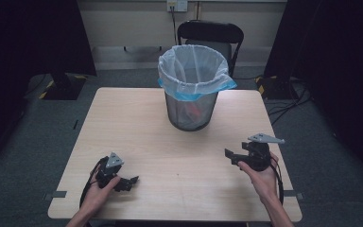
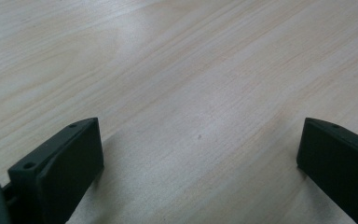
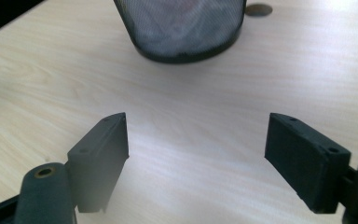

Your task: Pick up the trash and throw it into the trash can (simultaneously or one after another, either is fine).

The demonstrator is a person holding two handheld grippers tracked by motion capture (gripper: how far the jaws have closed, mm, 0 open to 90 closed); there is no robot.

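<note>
- The wooden table point(image 1: 137, 123) is carrying a black mesh waste bin point(image 1: 192, 109) toward its far middle; the bin is standing upright, well apart from both grippers
- A white bag liner point(image 1: 193, 66) is lining the bin, its edge folding outward over the rim and showing a blue band point(image 1: 184, 94); something reddish is showing through the mesh inside the bin, too unclear to identify
- The left gripper point(image 1: 131, 181) is sitting low at the near left of the table, held in the left hand point(image 1: 98, 190); its jaws are pointing toward the table's middle; in the left gripper view the left gripper point(image 2: 200, 154) is showing both jaws spread wide with bare wood between them, gripping nothing
- The right gripper point(image 1: 230, 156) is being held at the near right in the right hand point(image 1: 263, 177), with its grey plate point(image 1: 265, 138) on top; in the right gripper view the right gripper point(image 3: 196, 142) is likewise gaping wide and empty, the base of the bin point(image 3: 182, 32) lying ahead beyond the jaws
- A black folding chair point(image 1: 211, 35) is standing behind the far edge of the table; cables point(image 1: 288, 101) are lying on the grey floor at the right
</note>
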